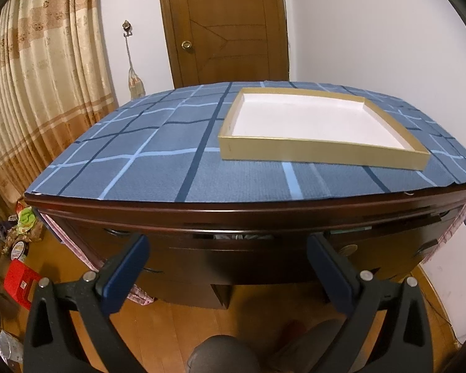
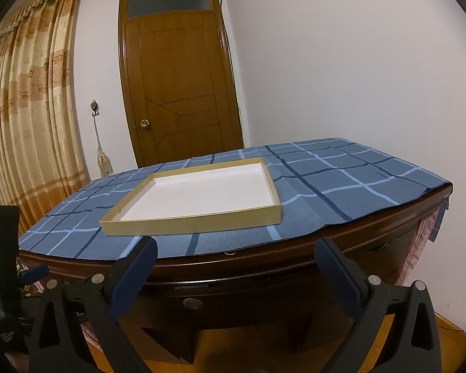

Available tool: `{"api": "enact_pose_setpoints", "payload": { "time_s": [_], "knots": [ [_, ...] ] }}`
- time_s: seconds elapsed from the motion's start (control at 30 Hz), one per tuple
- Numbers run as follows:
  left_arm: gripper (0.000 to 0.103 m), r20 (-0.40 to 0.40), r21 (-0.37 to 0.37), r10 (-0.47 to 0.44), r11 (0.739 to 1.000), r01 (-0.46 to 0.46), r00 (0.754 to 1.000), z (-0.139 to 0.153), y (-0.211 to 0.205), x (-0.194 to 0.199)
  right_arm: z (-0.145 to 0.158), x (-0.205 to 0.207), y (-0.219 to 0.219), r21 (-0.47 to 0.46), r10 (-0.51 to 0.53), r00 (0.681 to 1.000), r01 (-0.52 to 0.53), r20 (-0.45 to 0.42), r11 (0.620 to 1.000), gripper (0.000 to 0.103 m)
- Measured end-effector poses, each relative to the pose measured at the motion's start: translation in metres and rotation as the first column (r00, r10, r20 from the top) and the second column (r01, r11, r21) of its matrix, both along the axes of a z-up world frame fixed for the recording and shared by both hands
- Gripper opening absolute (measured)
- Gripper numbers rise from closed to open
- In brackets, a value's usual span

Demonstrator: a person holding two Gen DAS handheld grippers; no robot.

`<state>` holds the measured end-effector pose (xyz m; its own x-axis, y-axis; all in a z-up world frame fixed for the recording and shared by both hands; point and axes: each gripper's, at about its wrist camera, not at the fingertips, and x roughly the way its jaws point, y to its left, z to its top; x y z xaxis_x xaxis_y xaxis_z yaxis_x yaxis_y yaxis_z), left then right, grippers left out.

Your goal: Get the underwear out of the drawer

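No readable writing anywhere here: the red box (image 1: 21,283) on the floor at far left carries a small white sticker, but it's too small to read, and the round tin (image 1: 19,248) beside it is just a blur of colour.

The left gripper (image 1: 228,248) hangs in front of the dark wooden dresser (image 1: 264,217), jaws spread wide, blue pads (image 1: 127,273) holding nothing. Right between them sits the centre drawer (image 1: 233,245), pulled out just a crack, and through that slit there's a strip of pale fabric (image 1: 242,235) — that's where the underwear would be, though I can't make out any single garment.

Over to the right gripper (image 2: 236,267), also wide open and empty, raised nearer the top edge of the dresser, with a round metal lock or knob (image 2: 192,303) on the drawer front showing between its fingers. The other handheld rig (image 2: 0,264) pokes in at the left edge of this view.

On top, a blue checked cloth (image 1: 139,155) runs right to the front lip, and a shallow gold-sided tray (image 1: 310,152) with a white floor sits empty, its front wall set back a little from that lip. Plenty of bare cloth to the tray's left. Wooden floor (image 1: 171,326) in front of the dresser is open; clutter crowds the left by the curtain (image 1: 31,93). A knee (image 1: 223,354) shows at the bottom of the left view.
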<state>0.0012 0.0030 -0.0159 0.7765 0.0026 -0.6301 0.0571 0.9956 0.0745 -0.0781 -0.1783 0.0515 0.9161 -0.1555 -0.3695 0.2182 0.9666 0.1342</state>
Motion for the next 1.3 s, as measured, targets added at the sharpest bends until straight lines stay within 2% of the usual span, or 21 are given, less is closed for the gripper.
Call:
{"api": "enact_pose_setpoints", "payload": {
  "time_s": [0.37, 0.5, 0.7, 0.8, 1.0, 1.2, 1.3],
  "knots": [
    [0.102, -0.030, 0.009, -0.019, 1.000, 0.019, 0.999, -0.028, -0.003, -0.002, -0.024, 0.000, -0.014, 0.007, -0.031, 0.998, 0.032, -0.063, 0.999, 0.102],
    [0.102, -0.044, -0.024, -0.026, 0.999, 0.025, 0.999, -0.042, -0.004, -0.003, -0.040, -0.002, -0.023, 0.010, -0.027, 0.995, 0.028, -0.091, 1.000, 0.102],
    [0.102, -0.048, -0.052, -0.004, 0.999, 0.001, 0.999, -0.052, -0.003, -0.002, -0.068, -0.006, -0.050, 0.034, 0.006, 0.996, -0.003, -0.094, 0.999, 0.102],
    [0.102, -0.021, -0.064, 0.016, 0.998, -0.018, 1.000, -0.051, -0.003, -0.001, -0.076, -0.006, -0.069, 0.038, 0.013, 0.997, -0.010, -0.070, 0.999, 0.102],
    [0.102, -0.007, -0.079, 0.057, 0.995, -0.058, 0.998, -0.053, -0.005, 0.006, -0.093, 0.016, -0.092, 0.067, 0.117, 0.990, -0.111, -0.080, 0.992, 0.102],
    [0.102, 0.002, -0.087, 0.085, 0.993, -0.084, 0.996, -0.057, -0.006, 0.014, -0.109, 0.041, -0.101, 0.065, 0.171, 0.981, -0.165, -0.095, 0.984, 0.102],
    [0.102, 0.018, -0.082, 0.091, 0.993, -0.089, 0.996, -0.057, -0.006, 0.015, -0.111, 0.049, -0.100, 0.027, 0.203, 0.976, -0.202, -0.072, 0.979, 0.102]
  ]
}}
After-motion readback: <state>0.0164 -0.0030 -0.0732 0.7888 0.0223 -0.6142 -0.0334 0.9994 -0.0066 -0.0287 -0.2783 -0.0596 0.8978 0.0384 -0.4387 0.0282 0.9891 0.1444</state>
